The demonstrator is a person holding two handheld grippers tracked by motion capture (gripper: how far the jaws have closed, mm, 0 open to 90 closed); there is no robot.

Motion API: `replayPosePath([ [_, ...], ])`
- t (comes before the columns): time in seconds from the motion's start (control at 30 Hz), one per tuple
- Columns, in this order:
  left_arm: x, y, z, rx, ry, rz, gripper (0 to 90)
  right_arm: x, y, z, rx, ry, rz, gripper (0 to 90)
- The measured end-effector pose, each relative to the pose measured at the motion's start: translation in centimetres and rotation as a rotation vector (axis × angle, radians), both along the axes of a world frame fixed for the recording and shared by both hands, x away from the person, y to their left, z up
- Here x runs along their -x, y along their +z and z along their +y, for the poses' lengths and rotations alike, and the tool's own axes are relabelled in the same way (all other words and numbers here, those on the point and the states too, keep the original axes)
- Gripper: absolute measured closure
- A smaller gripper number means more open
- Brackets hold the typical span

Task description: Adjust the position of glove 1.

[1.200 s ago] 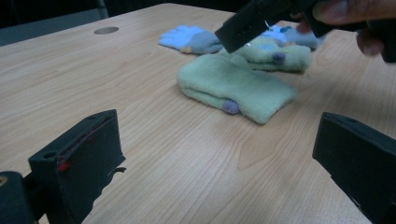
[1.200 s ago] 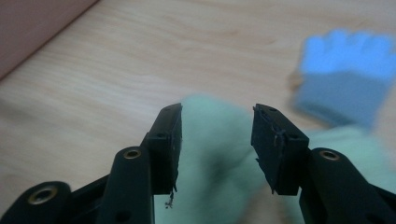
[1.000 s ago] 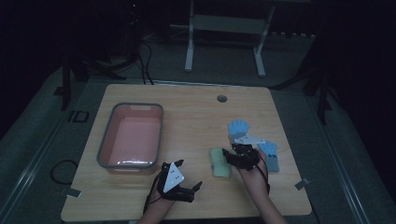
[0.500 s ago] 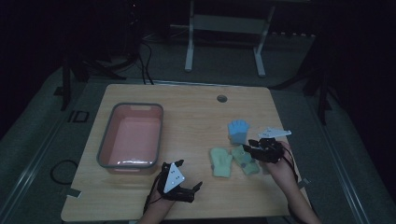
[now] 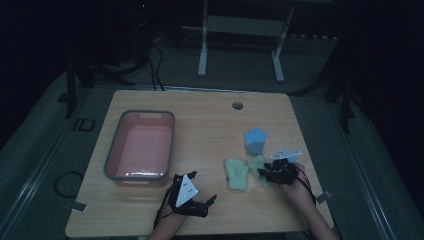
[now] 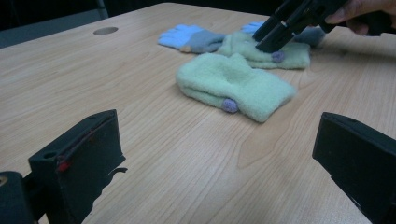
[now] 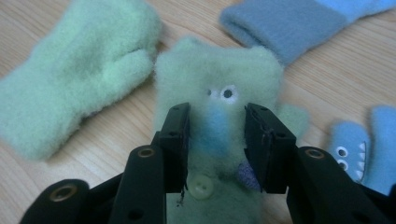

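Observation:
Two green mittens lie side by side: a plain one (image 5: 236, 173) (image 6: 233, 84) (image 7: 74, 74) and one with a face (image 5: 256, 164) (image 7: 219, 74). My right gripper (image 5: 272, 172) (image 7: 217, 116) (image 6: 268, 44) points down on the face mitten. Its jaws have just been closing a little and stand open either side of the blue nose, not squeezing the fabric. A blue mitten (image 5: 255, 141) (image 6: 187, 39) (image 7: 299, 23) lies beyond, and another blue one (image 7: 369, 149) sits to the right. My left gripper (image 5: 203, 186) (image 6: 219, 130) rests wide open and holds nothing.
A pink tub (image 5: 147, 113) stands at the table's left. There is a round hole (image 5: 237, 105) in the wooden top near the far edge. Bare wood lies between the left gripper and the mittens.
The right gripper swung out to the right, uncovering the second green mitten, then came back down onto it. The left gripper has not moved.

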State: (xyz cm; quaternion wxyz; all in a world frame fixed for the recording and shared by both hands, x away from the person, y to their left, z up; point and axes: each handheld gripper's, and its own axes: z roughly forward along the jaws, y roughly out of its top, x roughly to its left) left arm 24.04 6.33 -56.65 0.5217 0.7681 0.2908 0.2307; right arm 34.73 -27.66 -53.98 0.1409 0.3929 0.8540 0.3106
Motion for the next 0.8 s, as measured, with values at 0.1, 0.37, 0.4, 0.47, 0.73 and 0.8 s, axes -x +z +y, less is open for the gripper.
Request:
replayPosePath([
  [0.1,0.0,0.0,0.0,0.001,0.0,0.002,1.6,0.0,-0.2,-0.1,-0.007,-0.005,-0.008,68.3],
  [0.37,0.0,0.0,0.0,-0.001,0.002,-0.002,1.6,0.5,0.1,0.4,-0.014,-0.094,-0.021,86.0],
  [0.4,0.0,0.0,0.0,-0.001,0.002,0.0,1.6,0.8,0.9,0.4,-0.037,-0.136,-0.019,86.4],
  [0.47,0.0,0.0,0.0,-0.001,0.001,-0.001,1.6,1.4,1.9,0.5,-0.034,-0.181,-0.055,86.5],
  [0.73,0.0,0.0,0.0,-0.004,-0.001,-0.004,1.6,2.9,4.8,1.3,-0.047,-0.28,-0.118,86.9],
  [0.8,0.1,0.0,-0.1,-0.004,-0.001,-0.004,1.6,3.1,4.8,1.2,-0.077,-0.312,-0.102,87.1],
])
